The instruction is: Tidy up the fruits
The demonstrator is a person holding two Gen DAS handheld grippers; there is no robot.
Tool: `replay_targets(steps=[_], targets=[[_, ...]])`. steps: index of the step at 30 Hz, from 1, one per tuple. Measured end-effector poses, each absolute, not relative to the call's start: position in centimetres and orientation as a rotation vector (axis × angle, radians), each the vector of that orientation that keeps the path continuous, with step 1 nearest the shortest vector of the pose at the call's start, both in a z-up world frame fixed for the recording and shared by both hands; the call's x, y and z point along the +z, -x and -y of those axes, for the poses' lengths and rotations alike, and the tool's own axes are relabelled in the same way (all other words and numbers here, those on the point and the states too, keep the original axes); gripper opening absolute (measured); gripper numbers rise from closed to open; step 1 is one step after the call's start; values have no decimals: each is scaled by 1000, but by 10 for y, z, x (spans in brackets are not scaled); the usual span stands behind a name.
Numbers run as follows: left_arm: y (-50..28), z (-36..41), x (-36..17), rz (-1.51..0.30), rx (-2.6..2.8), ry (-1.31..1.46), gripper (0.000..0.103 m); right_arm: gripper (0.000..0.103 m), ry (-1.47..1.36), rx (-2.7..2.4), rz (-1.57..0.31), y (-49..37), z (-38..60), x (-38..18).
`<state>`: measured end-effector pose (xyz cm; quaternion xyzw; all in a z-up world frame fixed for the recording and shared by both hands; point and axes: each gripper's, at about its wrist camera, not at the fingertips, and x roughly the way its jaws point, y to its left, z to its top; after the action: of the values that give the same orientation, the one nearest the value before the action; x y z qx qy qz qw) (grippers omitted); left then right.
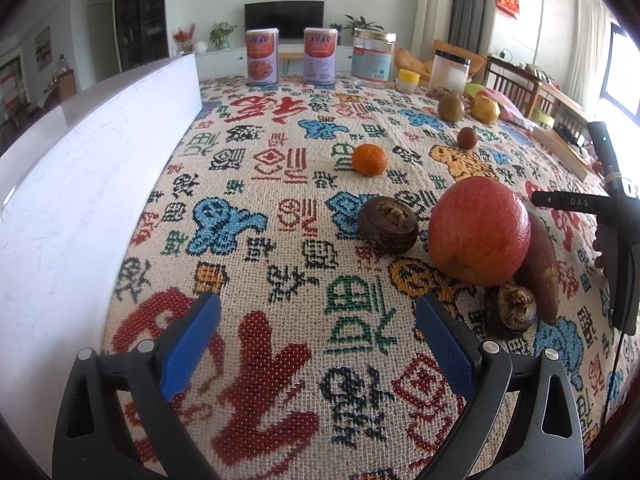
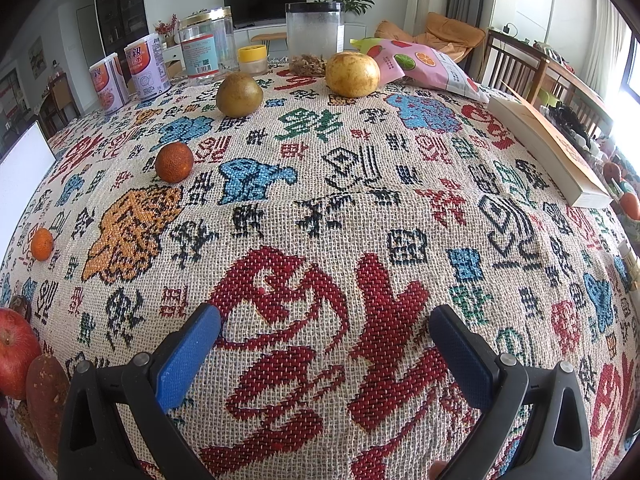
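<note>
Fruits sit scattered on the desk (image 2: 400, 208), on a woven cloth with colourful characters. We see a big red apple (image 1: 479, 232) near our left gripper (image 1: 318, 322), touching a brown sweet potato (image 1: 542, 268) behind it; the potato's long axis runs away from us, slightly tilted left. Two dark, wrinkled round fruits: one (image 1: 388, 225) just left of the apple, one (image 1: 511, 310) in front of it. Small orange tangerine (image 1: 369, 159) further back, apart. In the right view, a green-brown round fruit (image 2: 239, 94) and a yellow one (image 2: 352, 74) sit near the jars (image 2: 206, 46). Left gripper released, nothing between the jaws. Right gripper (image 2: 325, 322) also spread wide over bare cloth.
</note>
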<state>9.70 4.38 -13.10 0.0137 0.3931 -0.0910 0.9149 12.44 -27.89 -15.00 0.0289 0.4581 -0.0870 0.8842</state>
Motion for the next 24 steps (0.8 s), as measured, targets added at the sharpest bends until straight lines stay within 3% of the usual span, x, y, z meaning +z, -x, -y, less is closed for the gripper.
replay_targets(steps=[16,18,22,24], targets=[[-96,-48,-130,-805,-191,-7,98,103,-82,-174,-959,-130,280,-149],[-96,-48,-130,-805,-198,-4,98,87,-103,-106,-940,-110,271,-138],[-95,-48,-129,-796,-209,-4,98,75,-314,285,-929,-69,236,-110],[-87,-49,-123,-761,-230,7,98,63,-337,380,-965,-66,211,-103]])
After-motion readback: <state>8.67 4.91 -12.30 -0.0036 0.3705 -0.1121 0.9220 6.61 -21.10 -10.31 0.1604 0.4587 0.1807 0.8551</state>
